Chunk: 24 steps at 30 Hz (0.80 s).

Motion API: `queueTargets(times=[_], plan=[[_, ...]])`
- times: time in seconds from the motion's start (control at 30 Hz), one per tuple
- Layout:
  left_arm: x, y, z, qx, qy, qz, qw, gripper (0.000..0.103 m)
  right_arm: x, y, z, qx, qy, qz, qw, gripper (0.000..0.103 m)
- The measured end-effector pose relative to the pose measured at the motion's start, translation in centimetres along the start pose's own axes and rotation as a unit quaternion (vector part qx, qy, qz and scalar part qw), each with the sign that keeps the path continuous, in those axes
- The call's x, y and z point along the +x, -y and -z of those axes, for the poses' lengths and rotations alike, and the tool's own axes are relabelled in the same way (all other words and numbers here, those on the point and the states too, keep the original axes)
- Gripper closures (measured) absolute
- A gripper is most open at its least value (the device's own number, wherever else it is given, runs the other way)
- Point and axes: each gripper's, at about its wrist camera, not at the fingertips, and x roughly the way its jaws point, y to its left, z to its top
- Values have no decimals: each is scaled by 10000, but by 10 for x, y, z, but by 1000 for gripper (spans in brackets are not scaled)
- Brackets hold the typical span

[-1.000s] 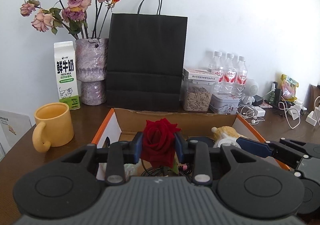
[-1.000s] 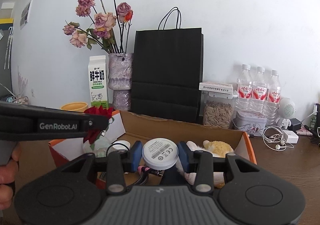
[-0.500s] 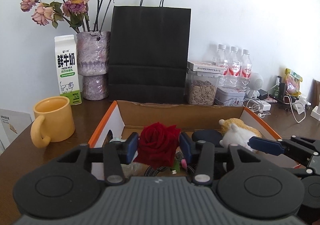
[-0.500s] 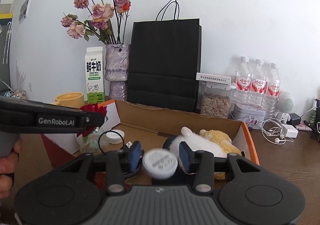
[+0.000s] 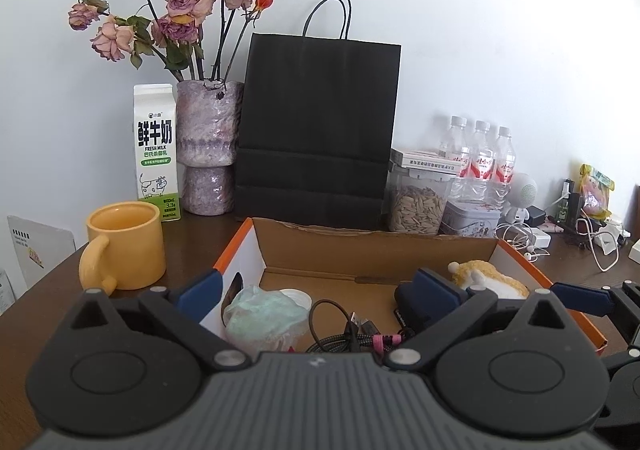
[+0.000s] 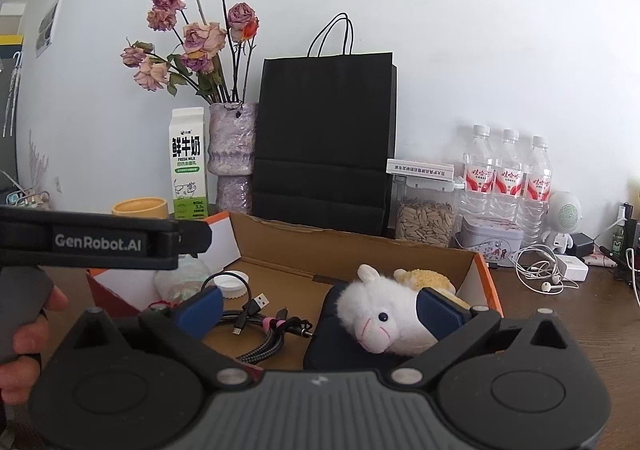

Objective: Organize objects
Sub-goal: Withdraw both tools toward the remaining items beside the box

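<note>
An open cardboard box (image 5: 376, 250) with orange sides lies in front of both grippers. It holds a pale green wrapped bundle (image 5: 260, 314), a white cap (image 6: 230, 284), a braided cable (image 6: 260, 330), a dark pouch (image 6: 332, 334) and a white plush sheep (image 6: 380, 314). My left gripper (image 5: 318, 290) hangs over the box's near left part, jaws opening wide, no pad touching anything. My right gripper (image 6: 320, 306) hovers over the sheep and cable, jaws also opening, gripping nothing. The red rose and the white disc are out of sight.
Along the wall stand a black paper bag (image 5: 320, 130), a vase of dried roses (image 5: 208, 146), a milk carton (image 5: 156, 154), a seed jar (image 5: 418, 202), three water bottles (image 6: 508, 178) and a tin (image 6: 490, 242). A yellow mug (image 5: 124, 246) sits left of the box, earphones (image 6: 540, 270) right. A hand (image 6: 24, 330) holds the left gripper.
Both grippers have opened wide. The red rose has left the left jaws and the white round disc has left the right jaws; neither shows now.
</note>
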Motion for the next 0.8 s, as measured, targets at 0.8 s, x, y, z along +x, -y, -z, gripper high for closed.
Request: queueTargets(times=[0.8], plan=[[-46, -20, 16, -178, 258, -148, 9994, 0, -40, 4, 9, 4, 104, 107, 9999, 0]])
